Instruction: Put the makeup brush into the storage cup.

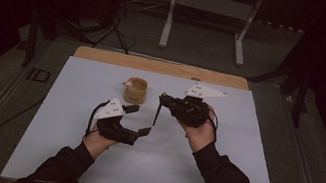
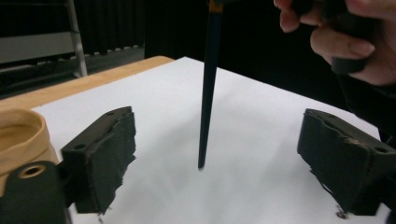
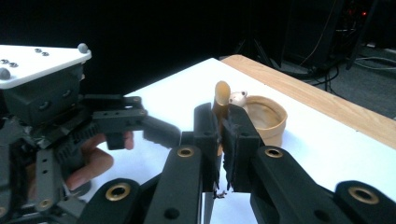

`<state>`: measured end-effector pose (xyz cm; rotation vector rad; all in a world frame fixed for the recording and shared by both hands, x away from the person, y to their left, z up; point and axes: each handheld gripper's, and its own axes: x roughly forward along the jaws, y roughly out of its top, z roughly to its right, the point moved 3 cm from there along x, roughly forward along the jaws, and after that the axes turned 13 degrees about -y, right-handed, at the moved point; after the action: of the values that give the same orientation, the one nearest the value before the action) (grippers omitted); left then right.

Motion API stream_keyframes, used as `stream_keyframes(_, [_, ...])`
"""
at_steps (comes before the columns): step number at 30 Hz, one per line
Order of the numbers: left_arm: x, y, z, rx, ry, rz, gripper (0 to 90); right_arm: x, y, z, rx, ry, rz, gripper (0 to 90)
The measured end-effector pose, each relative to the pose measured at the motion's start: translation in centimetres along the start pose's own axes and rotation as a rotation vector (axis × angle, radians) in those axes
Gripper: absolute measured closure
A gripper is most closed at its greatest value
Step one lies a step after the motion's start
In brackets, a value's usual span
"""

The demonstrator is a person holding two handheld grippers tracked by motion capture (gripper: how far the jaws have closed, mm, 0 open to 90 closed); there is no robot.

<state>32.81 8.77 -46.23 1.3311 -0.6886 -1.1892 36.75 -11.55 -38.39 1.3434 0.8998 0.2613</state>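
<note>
My right gripper is shut on a thin dark stick. The stick hangs nearly upright, its tan upper end poking above the jaws. Its lower tip hovers just over the white sheet. My left gripper is open, with the stick's lower end between its two spread jaws and touching neither. A tan cup with a small white figure on its rim stands just behind both grippers.
The white sheet covers a wooden table whose bare far edge shows. Metal rails run along both sides of it. A white stand frame and dark tripods with cables stand on the floor beyond.
</note>
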Motion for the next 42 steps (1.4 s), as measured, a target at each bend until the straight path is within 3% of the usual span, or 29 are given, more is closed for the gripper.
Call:
stream_keyframes(15, [-1.2, -1.6, 0.3, -0.034, -0.011, -0.039, 3.5, -0.7, 2.4, 2.1, -0.014, -0.045, 0.025, 84.6])
stream_keyframes(25, [-1.2, -2.4, 0.7, 0.005, -0.013, -0.063, 4.3, -0.5, 5.4, 2.8, -0.035, -0.065, 0.054, 84.6])
stream_keyframes(34, [-1.1, -3.0, 0.9, 0.005, -0.021, -0.082, 4.3, 0.6, 8.0, 3.4, -0.057, -0.081, 0.073, 84.6])
stream_keyframes(36, [-1.1, -3.1, 0.9, 0.021, -0.016, -0.091, 4.3, 1.0, 8.4, 3.5, -0.064, -0.086, 0.074, 84.6])
stream_keyframes(42, [-1.2, -3.2, 0.8, 0.013, -0.020, -0.076, 4.3, 2.5, 9.2, 3.6, -0.071, -0.094, 0.070, 84.6])
